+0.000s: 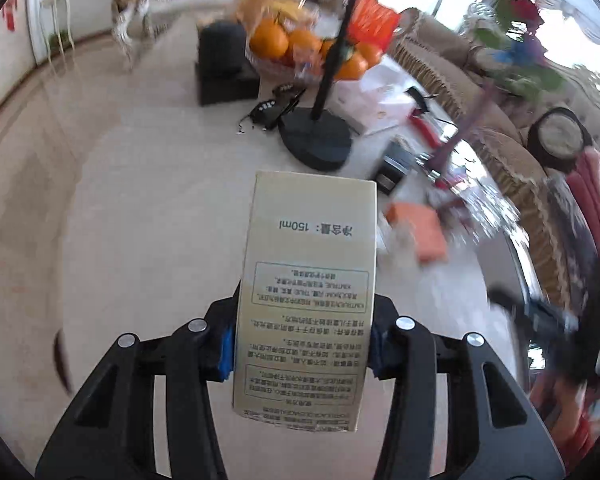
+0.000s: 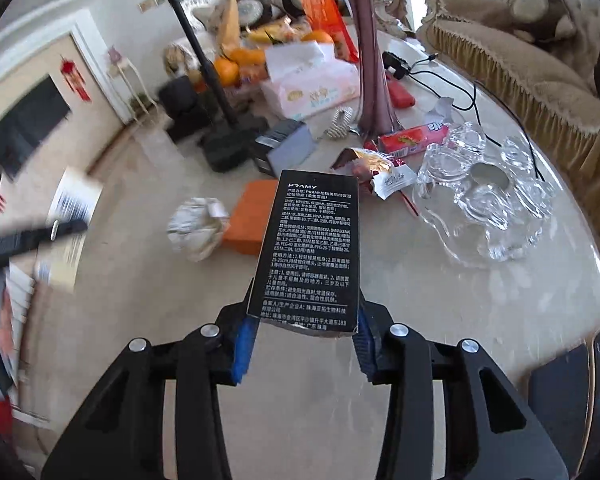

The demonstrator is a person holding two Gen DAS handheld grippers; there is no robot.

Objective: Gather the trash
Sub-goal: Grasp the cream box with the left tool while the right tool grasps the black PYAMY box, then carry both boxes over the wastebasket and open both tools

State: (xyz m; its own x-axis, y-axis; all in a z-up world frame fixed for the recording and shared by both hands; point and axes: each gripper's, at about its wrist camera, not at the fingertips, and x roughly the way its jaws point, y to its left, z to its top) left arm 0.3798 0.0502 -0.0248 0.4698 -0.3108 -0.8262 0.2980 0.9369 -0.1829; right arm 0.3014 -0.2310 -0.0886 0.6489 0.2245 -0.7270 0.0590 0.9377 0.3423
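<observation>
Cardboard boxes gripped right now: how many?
2. The pale box is clamped in the left gripper; the black box is clamped in the right gripper. Neither touches the table.

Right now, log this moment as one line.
left gripper: shut on beige carton | right gripper: shut on black carton | crumpled paper: on table

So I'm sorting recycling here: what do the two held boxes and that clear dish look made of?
The pale box in the left gripper looks like thin cardboard with a satin, pearly sheen and printed text. The black box in the right gripper looks like matte printed cardboard, its torn bottom edge showing pale board. The clear dish looks like cut glass or crystal, though clear plastic is possible.
</observation>
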